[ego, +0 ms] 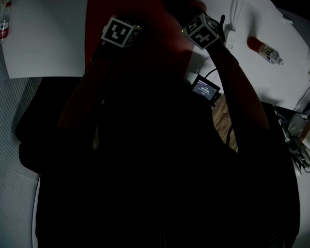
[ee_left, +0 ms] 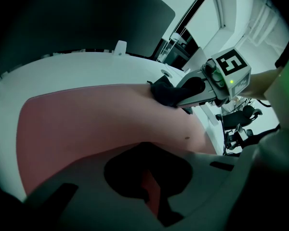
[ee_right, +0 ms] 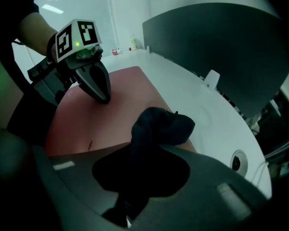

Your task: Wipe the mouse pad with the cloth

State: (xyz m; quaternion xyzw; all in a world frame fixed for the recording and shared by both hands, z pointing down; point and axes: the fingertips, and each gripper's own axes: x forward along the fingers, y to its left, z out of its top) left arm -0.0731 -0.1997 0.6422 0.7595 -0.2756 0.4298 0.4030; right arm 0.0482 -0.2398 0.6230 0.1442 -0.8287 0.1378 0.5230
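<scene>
We reach both forearms forward over the red mouse pad [ee_left: 96,119] lying on the white bench [ee_right: 192,100]. Our right gripper [ee_left: 185,105] clamps the dark cloth [ee_right: 159,126] against the pad's far right corner. Our left gripper [ee_right: 102,94], jaws seemingly together and empty, touches its tip mid-pad.

Dull red mouse pad [ee_right: 111,109], black cloth [ee_right: 161,124], white table [ee_right: 192,95], black-and-white square-patterned marker cubes [ego: 121,31].

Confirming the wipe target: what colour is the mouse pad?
Reddish pink mouse pad, clearest in the left gripper view.
</scene>
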